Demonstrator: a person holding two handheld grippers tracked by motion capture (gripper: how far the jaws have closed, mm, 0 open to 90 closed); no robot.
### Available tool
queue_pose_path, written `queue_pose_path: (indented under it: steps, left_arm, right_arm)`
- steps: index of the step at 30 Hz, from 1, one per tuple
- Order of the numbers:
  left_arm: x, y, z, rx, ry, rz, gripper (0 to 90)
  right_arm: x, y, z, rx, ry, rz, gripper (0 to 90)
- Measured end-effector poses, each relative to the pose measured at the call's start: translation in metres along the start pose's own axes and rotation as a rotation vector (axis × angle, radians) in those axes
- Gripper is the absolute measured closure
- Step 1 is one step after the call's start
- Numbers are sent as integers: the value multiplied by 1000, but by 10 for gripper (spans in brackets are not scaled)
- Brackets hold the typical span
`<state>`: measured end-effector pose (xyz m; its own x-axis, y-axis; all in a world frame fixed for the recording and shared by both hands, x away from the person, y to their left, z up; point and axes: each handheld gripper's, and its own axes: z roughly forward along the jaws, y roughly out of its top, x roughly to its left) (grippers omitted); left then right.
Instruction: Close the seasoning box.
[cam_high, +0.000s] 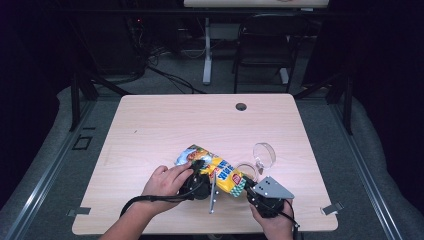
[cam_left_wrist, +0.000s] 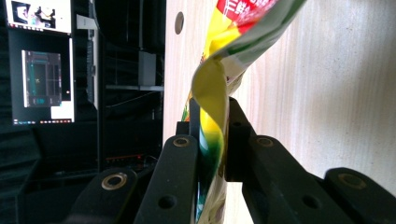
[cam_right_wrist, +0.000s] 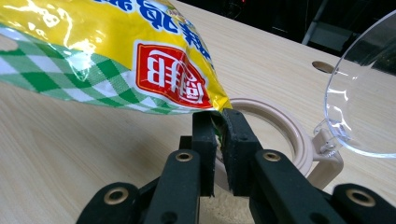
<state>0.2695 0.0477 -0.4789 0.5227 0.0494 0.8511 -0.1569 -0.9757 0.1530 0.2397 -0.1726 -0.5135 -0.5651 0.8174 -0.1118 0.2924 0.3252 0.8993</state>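
A yellow snack bag (cam_high: 216, 169) with a green-checked end and a red label lies slanted near the table's front middle. My left gripper (cam_high: 200, 169), held in a hand, is shut on the bag's near edge; in the left gripper view the yellow and green foil (cam_left_wrist: 211, 112) is pinched between the two black jaws. My right gripper (cam_high: 248, 187) comes in from the bag's right end. Its jaws are closed on the bag's corner (cam_right_wrist: 215, 105), just under the red label. The bag (cam_right_wrist: 116, 51) hangs a little above the wood there.
A beige round ring (cam_high: 246, 171) with a hinged clear lid (cam_high: 265, 155) standing open sits just right of the bag; in the right gripper view the ring (cam_right_wrist: 292, 135) and lid (cam_right_wrist: 364, 88) are close behind the jaws. A cable hole (cam_high: 241, 106) marks the table's far edge.
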Motion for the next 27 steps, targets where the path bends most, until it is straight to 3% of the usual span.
queue_pose_path:
  steps: [12, 17, 27]
  left_arm:
    - [-3, -7, 3, -20, -21, -43, 857]
    - [-3, -8, 3, -23, -20, -41, 857]
    - [-5, -8, 6, -30, -36, -57, 857]
  right_arm:
    - [0, 0, -1, -17, -2, 8, 825]
    - [-2, 0, 0, -24, 1, 20, 806]
    - [-3, -1, 0, -27, -3, 37, 707]
